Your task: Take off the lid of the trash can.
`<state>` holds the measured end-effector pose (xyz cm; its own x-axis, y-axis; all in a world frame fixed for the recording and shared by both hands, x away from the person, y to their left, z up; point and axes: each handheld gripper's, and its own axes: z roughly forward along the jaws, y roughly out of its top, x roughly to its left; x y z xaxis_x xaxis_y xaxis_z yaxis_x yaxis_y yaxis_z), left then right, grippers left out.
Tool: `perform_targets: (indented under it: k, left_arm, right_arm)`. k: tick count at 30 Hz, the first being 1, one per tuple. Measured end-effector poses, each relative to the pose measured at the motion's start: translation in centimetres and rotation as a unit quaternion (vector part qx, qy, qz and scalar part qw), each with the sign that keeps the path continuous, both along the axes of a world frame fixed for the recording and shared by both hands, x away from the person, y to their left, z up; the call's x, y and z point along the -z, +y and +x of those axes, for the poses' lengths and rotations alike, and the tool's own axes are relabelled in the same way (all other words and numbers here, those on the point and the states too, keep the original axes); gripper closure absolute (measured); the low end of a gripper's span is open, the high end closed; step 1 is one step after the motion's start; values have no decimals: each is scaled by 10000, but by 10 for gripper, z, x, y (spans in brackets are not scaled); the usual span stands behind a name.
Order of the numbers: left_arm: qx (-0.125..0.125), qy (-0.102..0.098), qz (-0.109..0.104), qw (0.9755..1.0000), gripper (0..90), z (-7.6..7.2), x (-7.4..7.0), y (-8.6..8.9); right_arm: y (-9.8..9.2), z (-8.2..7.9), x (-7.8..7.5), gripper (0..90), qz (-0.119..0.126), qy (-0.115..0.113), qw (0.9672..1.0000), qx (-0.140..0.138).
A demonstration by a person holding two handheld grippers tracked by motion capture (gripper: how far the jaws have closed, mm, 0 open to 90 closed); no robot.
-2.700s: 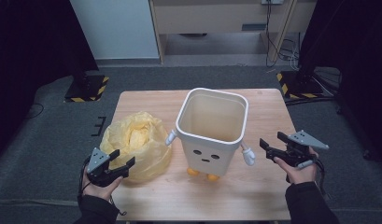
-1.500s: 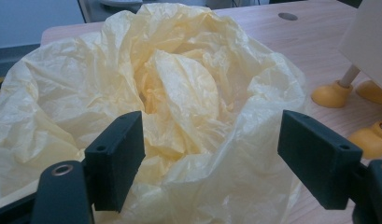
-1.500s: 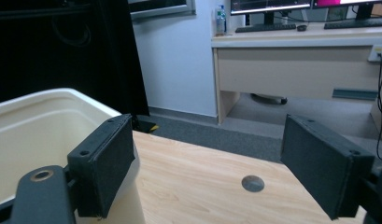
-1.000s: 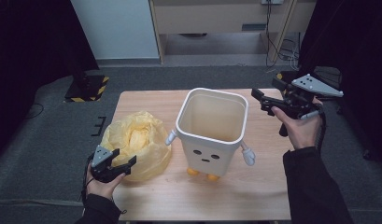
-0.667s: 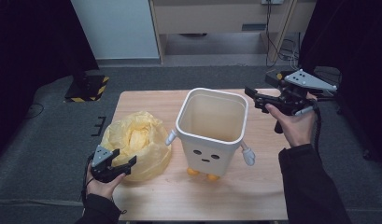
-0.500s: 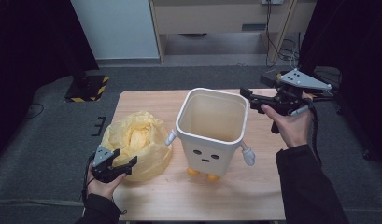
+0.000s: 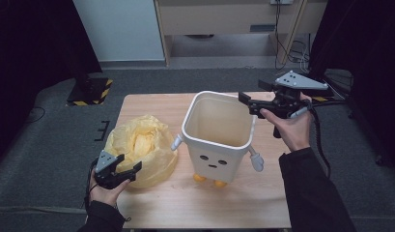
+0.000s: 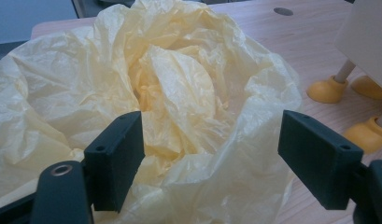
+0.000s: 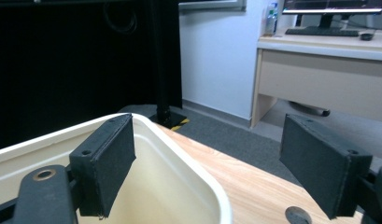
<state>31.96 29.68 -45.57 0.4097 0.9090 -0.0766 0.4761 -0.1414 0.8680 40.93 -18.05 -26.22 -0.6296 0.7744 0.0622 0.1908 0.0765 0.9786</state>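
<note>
Where overhead hides them, orange feet [image 8: 326, 88].

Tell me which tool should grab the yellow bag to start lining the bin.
Left. The left tool hovers open right at the yellow bag, its plastic bulging between the jaws. The right tool is open up at the far rim of the white bin, well away from the bag.
</note>
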Motion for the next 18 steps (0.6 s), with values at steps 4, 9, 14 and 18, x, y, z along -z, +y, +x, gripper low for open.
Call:
perform_targets:
  k: [4,9,14,18]
  left_arm:
    - [6,0,8,10000,219,0,0,0]
    - [4,-3,25,10000,219,0,0,0]
    - [4,0,50,10000,219,0,0,-1]
    - [-2,3,44,10000,219,0,0,0]
  right_arm:
    - [8,3,2,199,-94,115,9997,-170]
    - [13,7,5,223,-167,255,9991,-310]
    - [18,17,12,254,-252,428,9980,-399]
    - [20,23,16,268,-237,548,9971,-480]
